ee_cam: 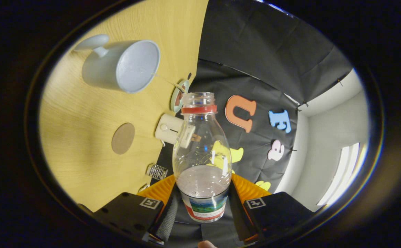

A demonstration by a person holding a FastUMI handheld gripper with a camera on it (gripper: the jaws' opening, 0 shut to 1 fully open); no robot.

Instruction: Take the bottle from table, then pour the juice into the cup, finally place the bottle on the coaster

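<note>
A clear plastic bottle (pixel 202 151) with a red neck ring and no cap sits between my fingers, and my gripper (pixel 202 196) is shut on its labelled lower body. Pale liquid fills only the bottle's lower part. The whole view is rolled sideways, so the wooden table (pixel 83 137) stands like a wall to the left of the bottle. A pale blue cup (pixel 124 65) with a handle rests on the table beyond the bottle's mouth, its opening facing me. A round brown coaster (pixel 123 138) lies flat on the table, nearer than the cup.
A small white box-shaped device (pixel 167 129) and a round green-rimmed object (pixel 179 96) stand at the table's far edge by the black cloth wall. A little metal wire piece (pixel 157 171) lies near the fingers. A white wall (pixel 324 144) rises to the right.
</note>
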